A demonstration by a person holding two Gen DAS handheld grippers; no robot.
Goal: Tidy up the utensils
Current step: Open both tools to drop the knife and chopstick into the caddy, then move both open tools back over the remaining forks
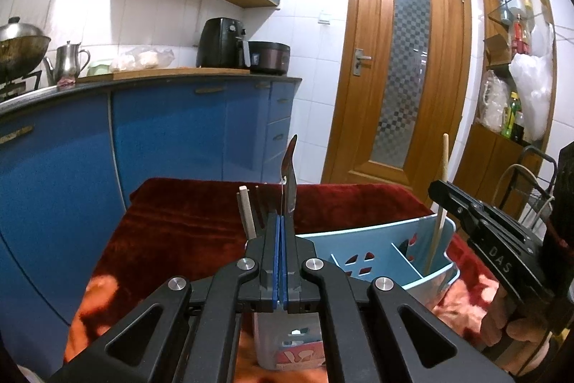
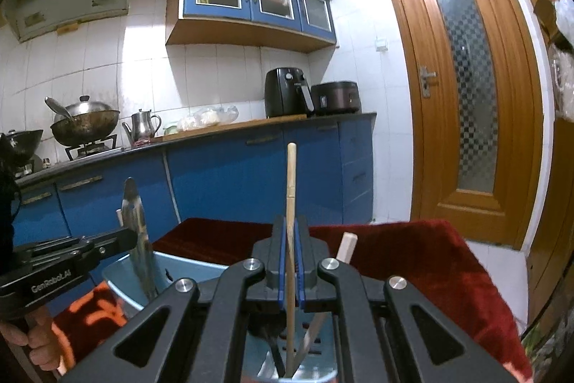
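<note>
My left gripper [image 1: 282, 221] is shut on a metal utensil handle [image 1: 289, 180] that stands upright over a light blue utensil holder [image 1: 380, 252]; its lower end is hidden. The same utensil [image 2: 135, 225] and the left gripper [image 2: 122, 241] show in the right wrist view. My right gripper [image 2: 291, 228] is shut on a wooden chopstick [image 2: 290, 189] that stands upright in the holder [image 2: 172, 266]. The chopstick [image 1: 440, 203] and the right gripper [image 1: 445, 194] also show in the left wrist view. A pale wooden stick [image 1: 246, 212] rises beside the left gripper.
The holder sits on a table under a dark red cloth [image 1: 172, 221]. Another stick [image 2: 346, 246] leans in the holder. Blue cabinets [image 1: 161, 139] and a counter with an air fryer [image 1: 222, 42] stand behind. A wooden door [image 1: 398, 67] is at the right.
</note>
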